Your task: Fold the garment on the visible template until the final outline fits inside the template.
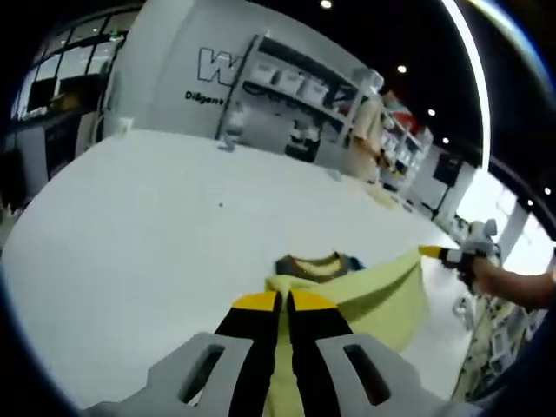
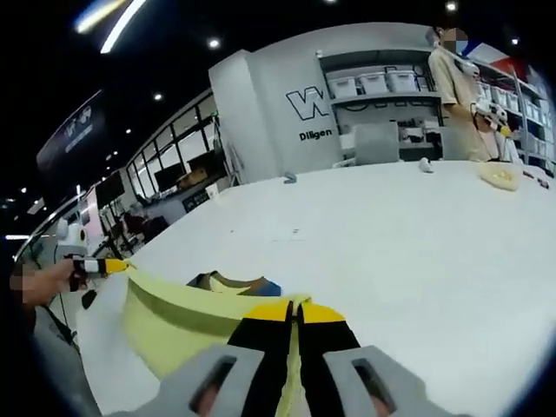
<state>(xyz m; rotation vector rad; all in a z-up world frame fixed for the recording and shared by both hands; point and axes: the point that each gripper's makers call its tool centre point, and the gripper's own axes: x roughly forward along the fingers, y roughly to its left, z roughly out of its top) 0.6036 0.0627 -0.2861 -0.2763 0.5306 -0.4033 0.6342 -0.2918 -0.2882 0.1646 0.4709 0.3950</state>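
Garment hanging stretched between two grippers over a white table.

The wide, smooth, matte white table (image 1: 130, 234) is lying under a soft pale-yellow garment (image 1: 382, 291) with a dark ribbed collar (image 1: 317, 263). The left gripper (image 1: 285, 300) and right gripper (image 2: 295, 309) are each pinching a fabric edge, yellow-tipped black jaws pressed together, pulling the cloth taut.

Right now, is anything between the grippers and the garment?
No. Both grippers, left and right, are already shut on the yellow garment, held above the white table.
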